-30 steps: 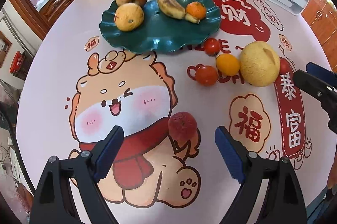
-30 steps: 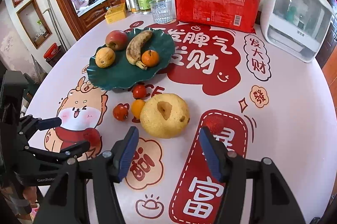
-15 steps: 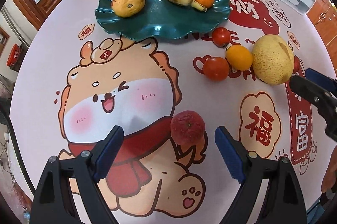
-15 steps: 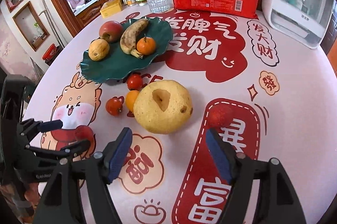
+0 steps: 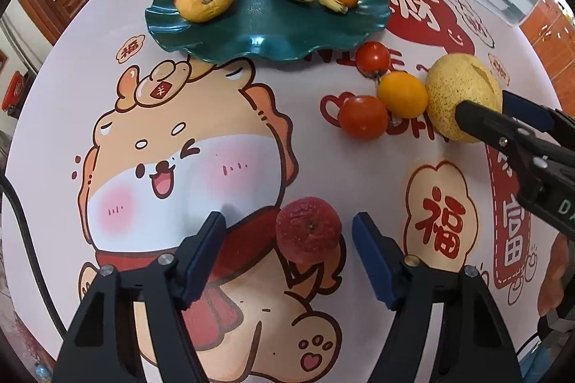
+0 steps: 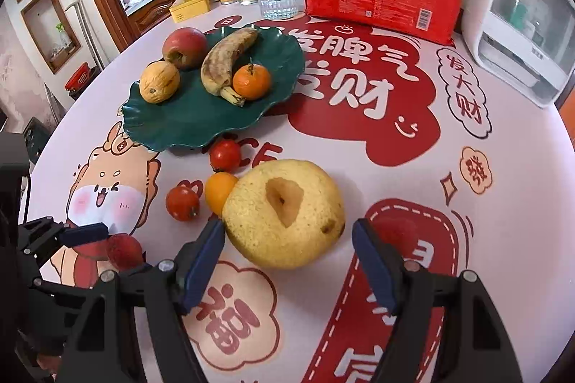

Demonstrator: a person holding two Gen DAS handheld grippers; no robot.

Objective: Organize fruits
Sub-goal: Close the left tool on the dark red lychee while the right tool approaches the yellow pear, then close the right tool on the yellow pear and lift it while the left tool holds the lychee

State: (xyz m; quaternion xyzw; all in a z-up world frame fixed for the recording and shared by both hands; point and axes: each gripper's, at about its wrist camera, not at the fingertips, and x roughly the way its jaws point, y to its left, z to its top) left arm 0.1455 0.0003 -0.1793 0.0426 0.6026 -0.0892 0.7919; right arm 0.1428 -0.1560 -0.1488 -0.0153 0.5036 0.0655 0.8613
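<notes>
- Fruits lie loose on the table [image 6: 467, 138] short of the green plate [image 5: 273, 34]: my right gripper [image 6: 287, 239] is spread wide around the big yellow pear [image 6: 284, 217], not squeezing it.
- My left gripper [image 5: 289, 239], also spread, brackets the small red fruit [image 5: 308, 229], which sits nearer its right finger.
- I judge each fruit sits straight ahead, so closing comes next.

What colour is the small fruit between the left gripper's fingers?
Dark red, with a wrinkled skin; the small fruit shows best in the left wrist view.
</notes>
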